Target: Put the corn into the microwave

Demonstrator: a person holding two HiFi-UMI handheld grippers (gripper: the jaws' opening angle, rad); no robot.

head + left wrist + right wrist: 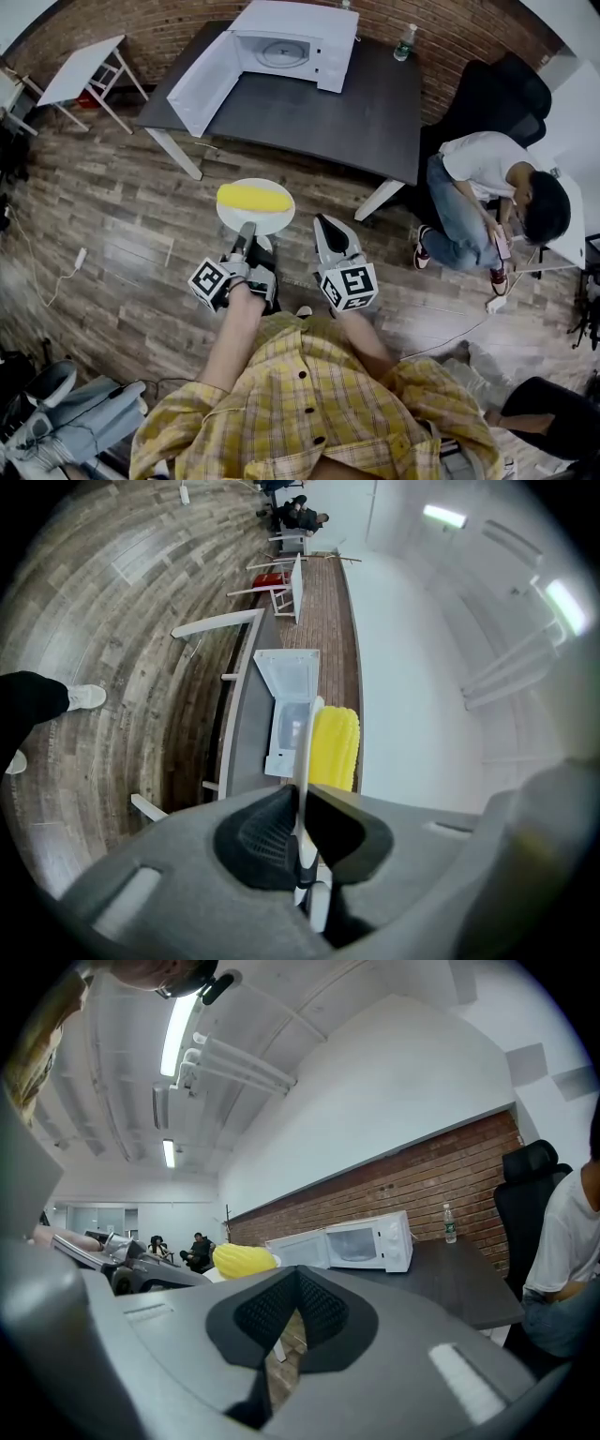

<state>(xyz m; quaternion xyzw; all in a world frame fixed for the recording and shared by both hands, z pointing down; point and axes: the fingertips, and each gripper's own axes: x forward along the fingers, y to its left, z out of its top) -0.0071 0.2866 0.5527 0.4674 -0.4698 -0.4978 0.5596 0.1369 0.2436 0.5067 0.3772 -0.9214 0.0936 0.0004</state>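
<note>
Bench (375, 112) up top has the microwave (300, 47) standing open for loading, and mid-frame a white plate (274, 218) carries the corn (253, 197) flat, left hand-held gripper (247, 228) pinching its near rim to keep it level, right hand-held gripper (328, 228) closed on nothing alongside.

One corn (253, 197), one plate (270, 223), one microwave (323, 42)

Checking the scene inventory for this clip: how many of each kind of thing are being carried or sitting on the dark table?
Corn: 1
Plate: 1
Microwave: 1
Bottle: 1
Total: 4
</note>
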